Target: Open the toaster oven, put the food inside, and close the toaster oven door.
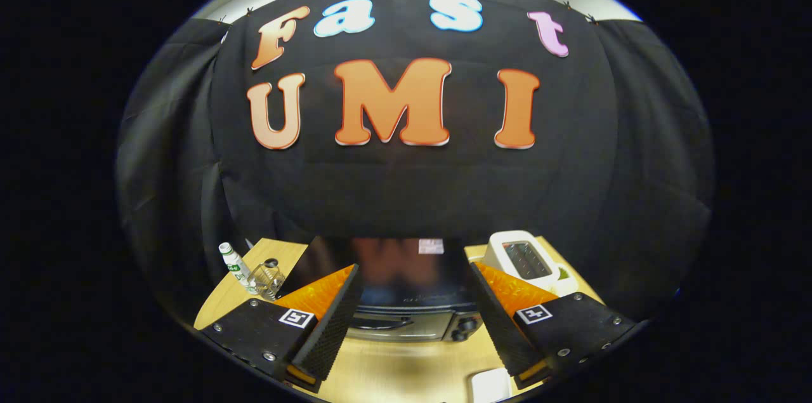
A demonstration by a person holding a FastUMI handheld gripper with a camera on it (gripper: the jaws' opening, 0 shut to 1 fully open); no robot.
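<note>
A black toaster oven (393,276) with a glossy top stands on the wooden table (406,368), just ahead of and below my fingers. Its silver front, with the door handle (379,323) and a dark knob (468,324), faces me, and the door looks closed. My gripper (415,320) hangs above the table in front of the oven, open wide, with nothing between its fingers. A white plate or dish (490,385) peeks out on the table close to the right finger; what lies on it is hidden.
A white slot toaster (523,260) stands to the right of the oven. To the left are a small white bottle with a green cap (233,263) and a clear glass jar (266,279). Black cloth walls close the booth behind the table.
</note>
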